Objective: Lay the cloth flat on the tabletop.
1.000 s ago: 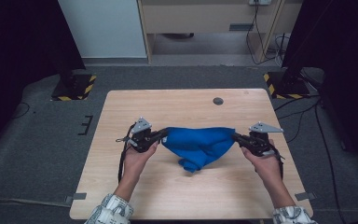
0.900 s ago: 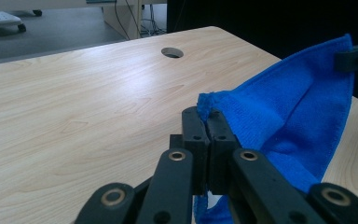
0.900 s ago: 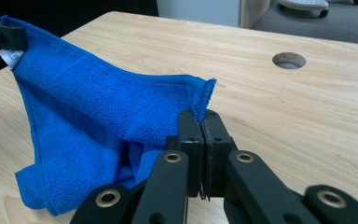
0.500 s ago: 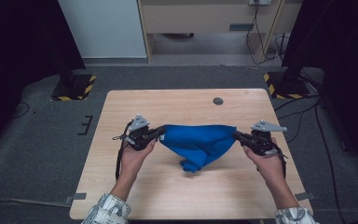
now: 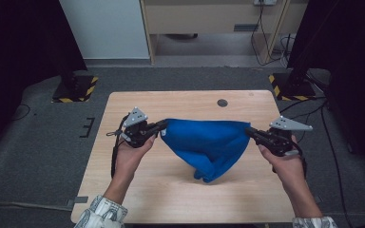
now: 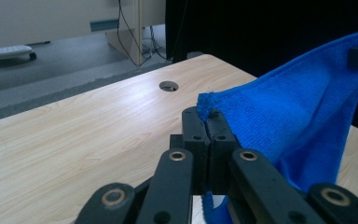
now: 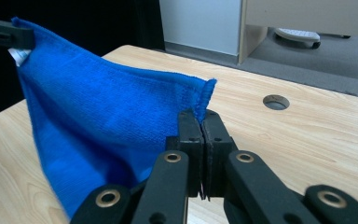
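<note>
A blue cloth (image 5: 209, 142) hangs stretched between my two grippers above the wooden table (image 5: 171, 190). My left gripper (image 5: 162, 126) is shut on the cloth's left corner, and its own view shows the jaws pinching the hem of the cloth (image 6: 279, 116) at the left gripper (image 6: 208, 116). My right gripper (image 5: 248, 131) is shut on the right corner; in its own view the right gripper (image 7: 200, 119) clamps the cloth (image 7: 102, 126) at its edge. The top hem runs taut between the corners. The cloth's middle sags to a point that hangs low over the tabletop.
A small round hole (image 5: 222, 102) sits in the table near its far edge. Black stands with yellow-striped bases (image 5: 73, 90) flank the table on the floor. A cabinet (image 5: 209, 19) stands behind the table.
Both grippers have risen with the cloth's corners, lifting the cloth higher off the table. The jaws stay shut on it.
</note>
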Available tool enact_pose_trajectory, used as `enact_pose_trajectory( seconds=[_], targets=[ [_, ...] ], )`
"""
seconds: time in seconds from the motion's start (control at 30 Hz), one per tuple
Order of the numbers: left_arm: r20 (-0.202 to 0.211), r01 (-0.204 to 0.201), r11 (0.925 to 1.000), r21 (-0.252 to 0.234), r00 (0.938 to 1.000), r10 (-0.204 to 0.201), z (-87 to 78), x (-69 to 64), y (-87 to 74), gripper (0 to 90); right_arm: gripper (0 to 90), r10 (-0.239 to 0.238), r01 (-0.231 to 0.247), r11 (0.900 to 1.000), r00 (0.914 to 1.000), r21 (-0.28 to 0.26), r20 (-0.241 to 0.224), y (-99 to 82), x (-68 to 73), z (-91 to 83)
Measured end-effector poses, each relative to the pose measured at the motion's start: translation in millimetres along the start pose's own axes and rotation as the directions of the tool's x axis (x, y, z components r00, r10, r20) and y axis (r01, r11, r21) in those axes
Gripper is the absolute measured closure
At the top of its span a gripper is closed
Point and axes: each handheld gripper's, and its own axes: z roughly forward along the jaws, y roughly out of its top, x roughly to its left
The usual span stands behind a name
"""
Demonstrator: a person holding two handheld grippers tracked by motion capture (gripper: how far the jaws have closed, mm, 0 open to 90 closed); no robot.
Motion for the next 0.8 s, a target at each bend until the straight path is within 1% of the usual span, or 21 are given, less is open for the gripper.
enact_pose_trajectory(
  seconds=[0.1,0.13,0.23,0.3,0.37,0.4,0.43,0.5,0.53,0.6,0.67,0.73,0.8],
  targets=[
    [0.000,0.011,0.9999,0.009,0.9999,-0.011,12.2,6.6,1.2,88.3,88.6,0.022,-0.022,0.9997,0.9997,0.014,0.006,-2.8,-10.7,10.9],
    [-0.007,0.010,0.9998,0.015,0.9999,-0.010,15.6,8.6,1.4,88.3,88.6,0.025,-0.025,0.9994,0.9997,0.024,0.008,-4.7,-15.4,16.3],
    [-0.019,0.027,0.9992,0.028,0.9995,-0.027,27.8,18.6,2.0,88.2,88.5,0.039,-0.040,0.9984,0.9991,0.040,0.016,-7.1,-25.4,28.1],
    [-0.023,0.041,0.9989,0.023,0.9989,-0.041,32.6,24.5,3.6,88.3,88.5,0.042,-0.043,0.9982,0.9988,0.042,0.023,-5.3,-30.4,33.0],
    [-0.037,0.045,0.9986,0.027,0.9984,-0.044,38.8,31.4,5.1,88.3,88.4,0.057,-0.058,0.9976,0.9980,0.038,0.027,-1.4,-37.1,39.7],
    [-0.040,0.054,0.9981,0.030,0.9978,-0.053,42.1,34.7,5.1,88.2,88.4,0.060,-0.061,0.9972,0.9978,0.043,0.029,0.0,-40.4,44.4],
    [-0.047,0.066,0.9972,0.035,0.9968,-0.064,46.7,39.4,4.6,88.3,88.4,0.061,-0.062,0.9969,0.9976,0.048,0.033,0.5,-42.9,48.7],
    [-0.073,0.076,0.9952,0.062,0.9948,-0.071,57.8,48.9,3.1,88.2,88.5,0.077,-0.079,0.9951,0.9964,0.060,0.036,0.0,-49.7,61.4],
    [-0.079,0.081,0.9942,0.071,0.9941,-0.075,61.4,51.7,2.6,88.2,88.5,0.081,-0.084,0.9941,0.9961,0.069,0.034,-1.0,-53.4,69.6],
    [-0.097,0.084,0.9923,0.092,0.9925,-0.075,71.1,58.3,1.6,88.2,88.6,0.087,-0.090,0.9924,0.9953,0.083,0.042,-2.4,-57.1,80.4],
    [-0.111,0.089,0.9907,0.103,0.9908,-0.077,77.8,62.1,0.8,88.2,88.5,0.093,-0.098,0.9897,0.9945,0.105,0.049,-4.6,-60.9,93.6],
    [-0.113,0.100,0.9887,0.112,0.9898,-0.088,86.1,66.6,-1.5,88.2,88.5,0.101,-0.107,0.9872,0.9934,0.118,0.054,-6.1,-63.8,102.5],
    [-0.124,0.108,0.9864,0.124,0.9879,-0.092,92.2,69.6,-4.4,88.2,88.6,0.104,-0.111,0.9859,0.9926,0.125,0.062,-6.5,-66.1,108.8]
  ],
)
